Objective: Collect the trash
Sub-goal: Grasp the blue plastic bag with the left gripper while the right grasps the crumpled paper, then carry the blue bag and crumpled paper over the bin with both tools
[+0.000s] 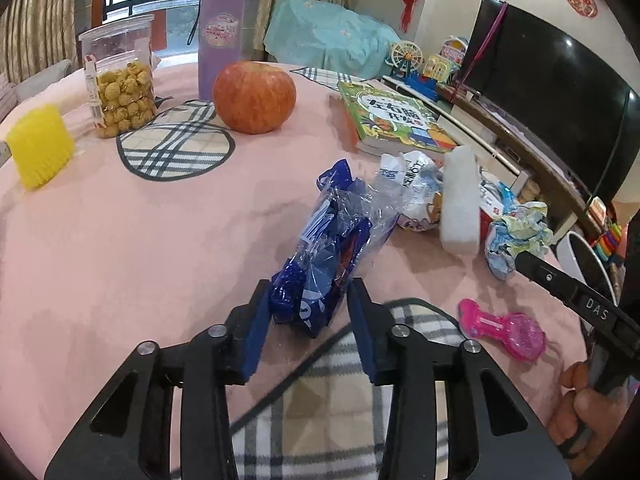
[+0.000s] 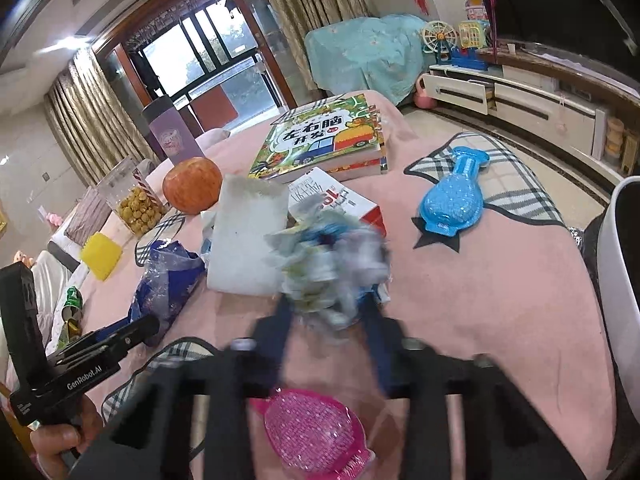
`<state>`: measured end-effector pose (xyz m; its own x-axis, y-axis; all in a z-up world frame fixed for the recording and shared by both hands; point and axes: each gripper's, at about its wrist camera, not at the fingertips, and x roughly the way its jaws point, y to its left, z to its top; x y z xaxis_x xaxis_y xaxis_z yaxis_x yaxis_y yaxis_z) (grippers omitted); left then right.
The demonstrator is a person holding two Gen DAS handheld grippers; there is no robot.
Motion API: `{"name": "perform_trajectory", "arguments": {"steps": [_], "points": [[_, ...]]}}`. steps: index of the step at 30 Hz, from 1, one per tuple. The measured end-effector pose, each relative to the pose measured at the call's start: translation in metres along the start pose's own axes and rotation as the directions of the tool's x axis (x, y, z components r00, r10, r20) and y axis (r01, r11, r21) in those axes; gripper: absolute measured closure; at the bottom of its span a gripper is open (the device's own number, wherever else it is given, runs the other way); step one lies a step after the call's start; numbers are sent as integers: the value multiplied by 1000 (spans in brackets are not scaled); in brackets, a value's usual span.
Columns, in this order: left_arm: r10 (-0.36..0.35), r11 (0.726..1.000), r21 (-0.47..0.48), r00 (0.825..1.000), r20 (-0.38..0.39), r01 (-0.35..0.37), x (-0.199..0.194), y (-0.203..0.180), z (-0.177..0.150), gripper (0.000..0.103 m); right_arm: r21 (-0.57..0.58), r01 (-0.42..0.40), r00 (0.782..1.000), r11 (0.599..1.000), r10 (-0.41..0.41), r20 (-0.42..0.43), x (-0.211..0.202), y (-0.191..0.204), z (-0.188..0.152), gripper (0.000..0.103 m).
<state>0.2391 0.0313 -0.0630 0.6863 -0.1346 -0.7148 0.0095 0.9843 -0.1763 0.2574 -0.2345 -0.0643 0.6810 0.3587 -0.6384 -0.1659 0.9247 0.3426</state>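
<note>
The left gripper (image 1: 308, 312) has its jaws pinching the near end of the blue wrapper (image 1: 324, 256), which lies on the pink surface (image 1: 140, 240) with its long axis running away from the jaws, toward the book (image 1: 394, 120). The right gripper (image 2: 330, 312) has its jaws clamped on a crumpled paper ball (image 2: 332, 268), just beside the white foam block (image 2: 248, 236). That view is blurred; the ball hides the jaw tips.

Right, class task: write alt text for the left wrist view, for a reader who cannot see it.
The left gripper pinches a crumpled blue-and-clear plastic wrapper on a pink tablecloth. Behind it lie a red apple, a clear jar of yellow snacks and a colourful picture book.
</note>
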Motion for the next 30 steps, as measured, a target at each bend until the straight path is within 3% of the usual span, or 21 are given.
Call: {"name": "perform_trajectory", "arguments": {"steps": [12, 30], "points": [[-82, 996, 27, 996, 20, 81, -39, -41, -30, 70, 13, -29, 999, 1000, 28, 37, -48, -16, -15, 94], [-202, 967, 154, 979, -15, 201, -53, -125, -43, 71, 76, -19, 997, 997, 13, 73, -116, -50, -39, 95]]}}
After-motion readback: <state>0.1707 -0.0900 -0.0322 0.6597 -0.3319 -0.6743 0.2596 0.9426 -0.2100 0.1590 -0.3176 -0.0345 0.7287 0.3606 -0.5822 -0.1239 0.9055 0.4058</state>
